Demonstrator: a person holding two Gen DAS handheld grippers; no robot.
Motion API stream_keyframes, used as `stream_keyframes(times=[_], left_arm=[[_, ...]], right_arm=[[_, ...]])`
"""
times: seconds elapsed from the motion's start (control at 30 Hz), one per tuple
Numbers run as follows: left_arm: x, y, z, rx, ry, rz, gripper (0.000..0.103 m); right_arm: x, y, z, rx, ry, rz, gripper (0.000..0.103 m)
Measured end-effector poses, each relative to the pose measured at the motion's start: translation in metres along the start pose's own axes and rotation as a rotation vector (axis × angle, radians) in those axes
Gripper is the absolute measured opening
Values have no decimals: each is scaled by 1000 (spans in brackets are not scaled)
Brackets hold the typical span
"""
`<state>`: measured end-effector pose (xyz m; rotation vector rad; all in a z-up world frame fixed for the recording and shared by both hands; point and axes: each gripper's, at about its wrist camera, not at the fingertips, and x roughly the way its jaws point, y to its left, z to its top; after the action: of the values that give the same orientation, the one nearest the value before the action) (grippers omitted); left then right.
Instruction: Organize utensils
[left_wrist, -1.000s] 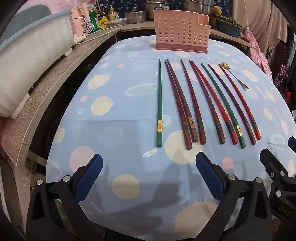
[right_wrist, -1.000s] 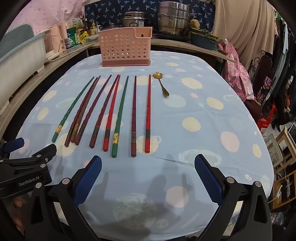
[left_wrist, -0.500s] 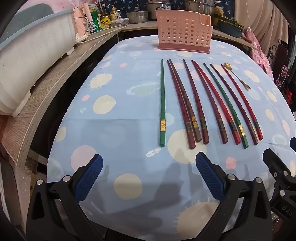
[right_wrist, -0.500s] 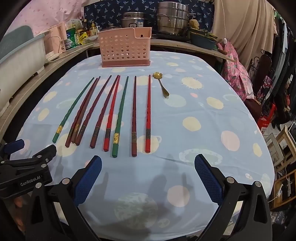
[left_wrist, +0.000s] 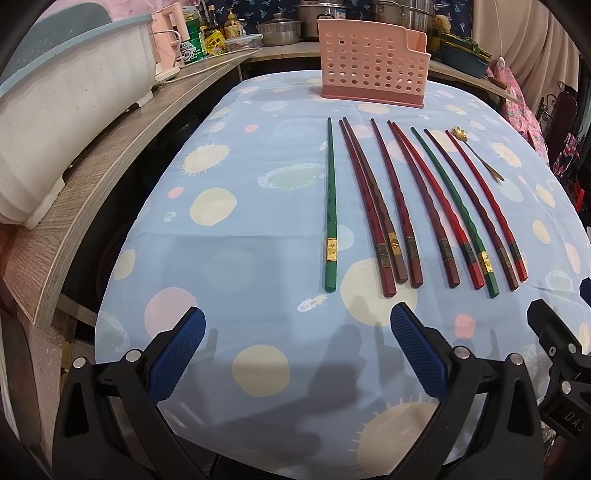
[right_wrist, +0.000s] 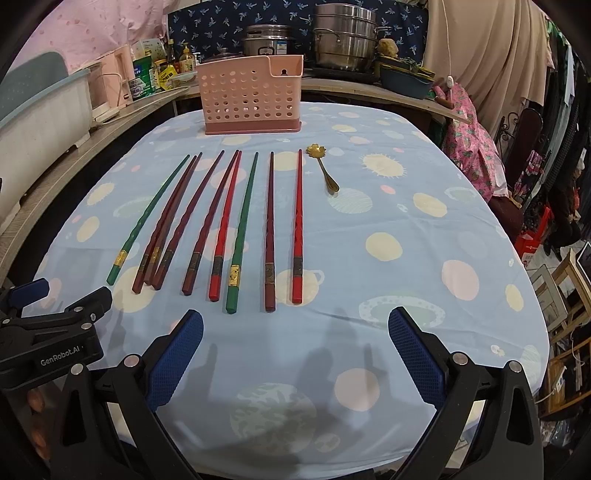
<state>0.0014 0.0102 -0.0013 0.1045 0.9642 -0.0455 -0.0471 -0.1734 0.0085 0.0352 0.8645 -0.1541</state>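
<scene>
Pink perforated holder (right_wrist: 252, 96) upright at far table (right_wrist: 406, 280) edge, interior hidden. 9 chopsticks (right_wrist: 240, 229) in row, gold spoon (right_wrist: 324, 167) beside. Left claw (left_wrist: 295, 350) and right claw (right_wrist: 295, 352) wide, empty.

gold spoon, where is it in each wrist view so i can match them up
Left wrist: the gold spoon lies upper right, at the right end of the chopstick row.
Right wrist: the spoon lies just above centre, right of the last red chopstick.
Shared landmark: the pink basket stands beyond the row in both.
</scene>
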Motion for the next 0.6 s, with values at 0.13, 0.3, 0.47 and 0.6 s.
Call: stream_keyframes(times=[0.13,0.3,0.47,0.6], left_arm=[[0,1,0,0,-1,0,96],[0,0,0,2,0,1,96],[-2,0,-1,7,-3,-3,96],[-3,-3,-2,11,-4,-3,96]], right_arm=[[0,0,0,1,0,0,96],[0,0,0,3,-2,1,96],[0,1,1,-4,1,0,96],[-2,0,1,-3,-8,1,96]])
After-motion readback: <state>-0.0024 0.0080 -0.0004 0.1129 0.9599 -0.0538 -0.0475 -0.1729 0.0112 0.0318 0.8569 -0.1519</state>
